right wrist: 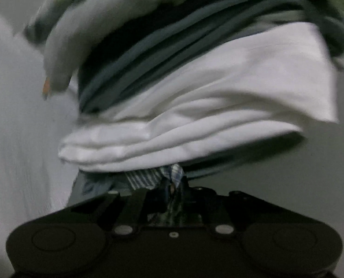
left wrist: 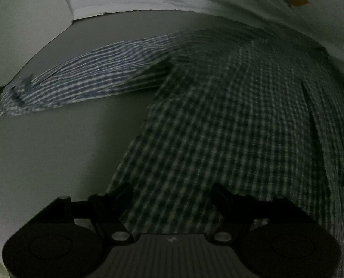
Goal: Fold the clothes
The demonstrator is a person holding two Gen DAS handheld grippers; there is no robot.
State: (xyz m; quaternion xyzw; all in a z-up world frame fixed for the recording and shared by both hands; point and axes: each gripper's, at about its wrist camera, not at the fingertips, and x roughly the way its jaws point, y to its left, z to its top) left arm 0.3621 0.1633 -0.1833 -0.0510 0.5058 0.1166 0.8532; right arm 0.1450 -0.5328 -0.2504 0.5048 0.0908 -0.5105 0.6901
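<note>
While your left gripper [left wrist: 172, 199] stands spread over the checked shirt [left wrist: 229, 120], your right gripper [right wrist: 172, 192] pinches its cloth, folded white garments [right wrist: 195, 120] at twelve o'clock.

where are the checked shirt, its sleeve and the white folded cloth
checked shirt [left wrist: 229, 120], left wrist view, middle of its body
sleeve [left wrist: 84, 81], left wrist view, mid-length of the spread sleeve
white folded cloth [right wrist: 195, 125], right wrist view, front of its stacked folds

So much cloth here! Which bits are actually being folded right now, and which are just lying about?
In the job:
- checked shirt, spread on the table
- left gripper, open over the shirt's lower edge
- right gripper, shut on a bit of the checked shirt

Lying about:
- white folded garment
- dark grey striped cloth behind it
- white sheet with an orange mark
</note>
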